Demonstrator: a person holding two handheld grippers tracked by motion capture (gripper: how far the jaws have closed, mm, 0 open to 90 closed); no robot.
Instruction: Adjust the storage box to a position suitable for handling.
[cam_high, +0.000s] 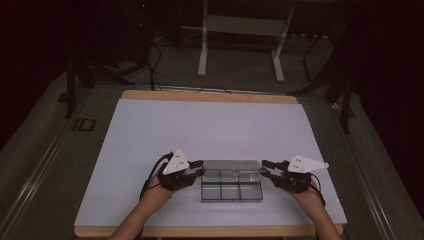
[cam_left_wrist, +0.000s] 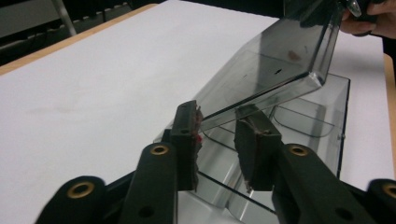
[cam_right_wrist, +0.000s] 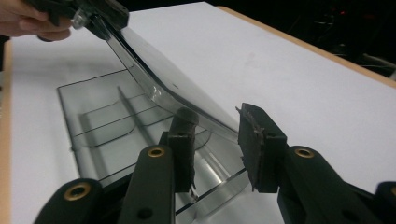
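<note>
My left gripper (cam_high: 199, 169) and right gripper (cam_high: 265, 168) each pinch an end of the compartment box's (cam_high: 231, 192) raised lid (cam_high: 232, 165).

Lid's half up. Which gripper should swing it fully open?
Probably left: the lid edge sits snug between the left gripper jaws; the right gripper jaws show a wider gap.

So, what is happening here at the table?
A person holds tongs in each hand and works on a clear plastic box on the white table. The left tongs and the right tongs each stand at one end of the box's lid. The lid is raised at an angle over the open box, whose compartments look empty. In both gripper views the jaws sit on either side of the lid's edge with a gap, so a firm grip is not certain.
</note>
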